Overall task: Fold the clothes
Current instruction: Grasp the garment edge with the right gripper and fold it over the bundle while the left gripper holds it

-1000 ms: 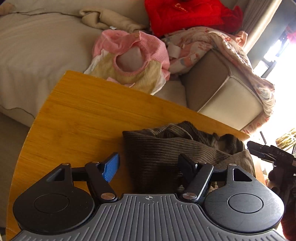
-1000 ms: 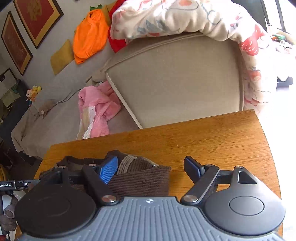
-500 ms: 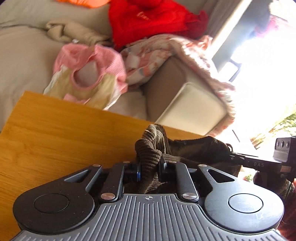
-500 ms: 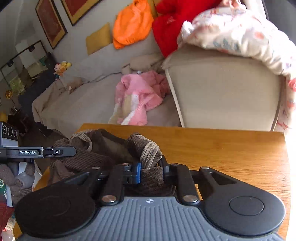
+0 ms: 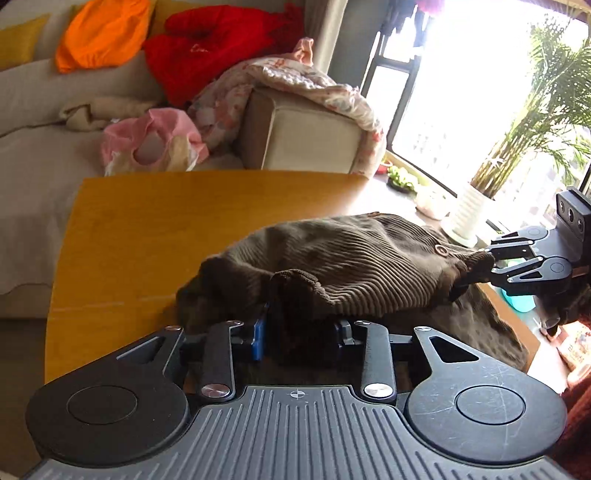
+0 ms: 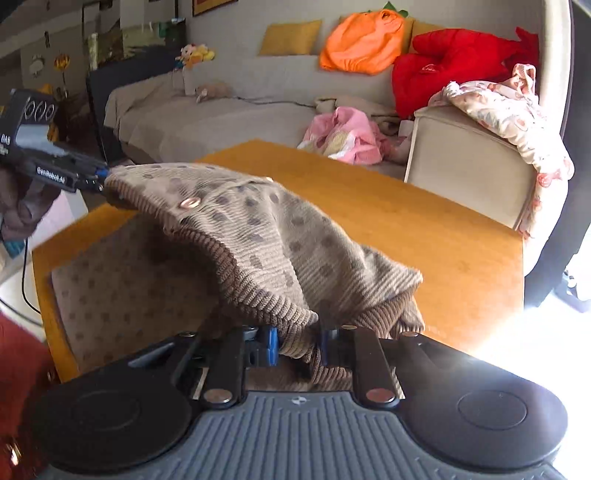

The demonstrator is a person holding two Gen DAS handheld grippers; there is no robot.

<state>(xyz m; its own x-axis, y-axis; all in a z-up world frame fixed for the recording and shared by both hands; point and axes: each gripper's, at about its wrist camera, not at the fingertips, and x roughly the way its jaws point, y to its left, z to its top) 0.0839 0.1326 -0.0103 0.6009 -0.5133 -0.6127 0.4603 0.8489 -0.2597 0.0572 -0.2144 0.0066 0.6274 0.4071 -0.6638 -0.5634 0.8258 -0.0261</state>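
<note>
A brown ribbed garment point(image 5: 351, 266) with dots and buttons hangs stretched between my two grippers above the wooden table point(image 5: 147, 229). Its lower part still lies on the tabletop point(image 6: 424, 236). In the left wrist view a bunched edge of the cloth sits between the left gripper's point(image 5: 299, 325) pads, and its jaws are opening. The right gripper point(image 6: 297, 339) has the ribbed hem of the garment point(image 6: 251, 229) between its pads, and its jaws are opening slightly. Each gripper also shows in the other's view: the right gripper point(image 5: 487, 264) and the left gripper point(image 6: 101, 181) each pinch a far corner.
Behind the table stands a beige sofa with a pink garment point(image 5: 155, 144), a red one point(image 5: 214, 48) and an orange one point(image 5: 99, 33). A floral blanket point(image 5: 295, 85) drapes the sofa arm. A potted plant point(image 5: 469, 218) stands by the bright window at the right.
Both grippers went from open beside the folded garment to shut on its edge. They then swung apart and upward, rolling, and the garment now hangs spread between them.
</note>
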